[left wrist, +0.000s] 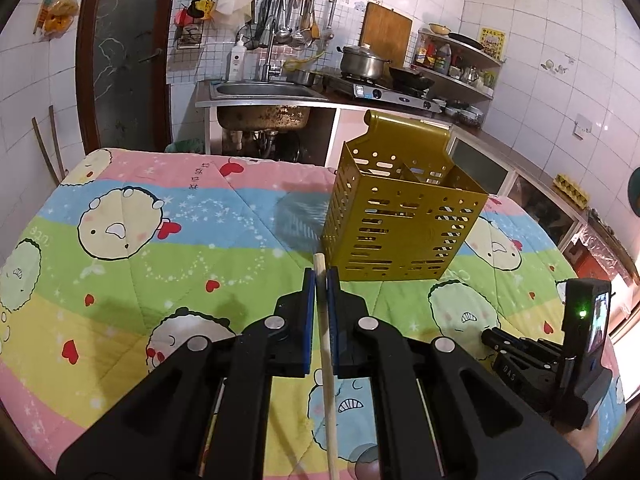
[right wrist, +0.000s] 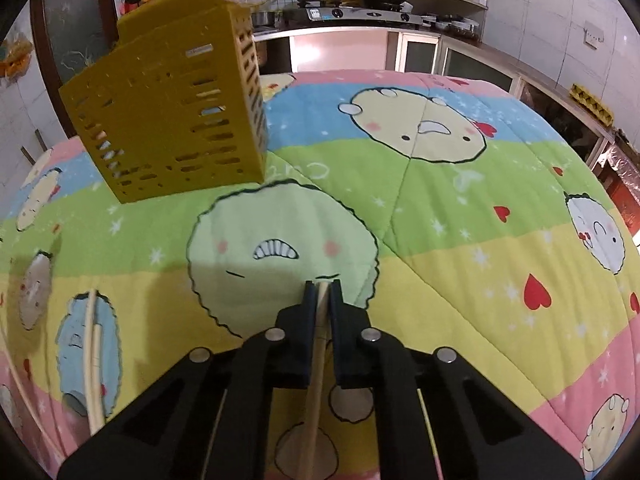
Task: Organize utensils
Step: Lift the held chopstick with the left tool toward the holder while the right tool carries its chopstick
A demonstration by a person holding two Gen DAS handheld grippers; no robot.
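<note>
A yellow perforated utensil holder [left wrist: 400,216] stands upright on the cartoon quilt [left wrist: 160,248], just beyond and right of my left gripper [left wrist: 320,280]. That gripper is shut on a pale wooden chopstick [left wrist: 326,344], whose tip pokes out past the pads toward the holder's lower left corner. In the right wrist view the holder [right wrist: 172,120] is at the upper left. My right gripper [right wrist: 322,286] is shut on another wooden chopstick [right wrist: 316,380], low over the quilt [right wrist: 460,208]. Two pale chopsticks [right wrist: 94,360] lie loose on the quilt to its left.
The right unit's black housing [left wrist: 584,340] sits at the right edge of the left wrist view. Behind the quilted table are a steel sink [left wrist: 264,90], a stove with a pot [left wrist: 362,62], hanging utensils and wall shelves. Cabinets run along the right wall.
</note>
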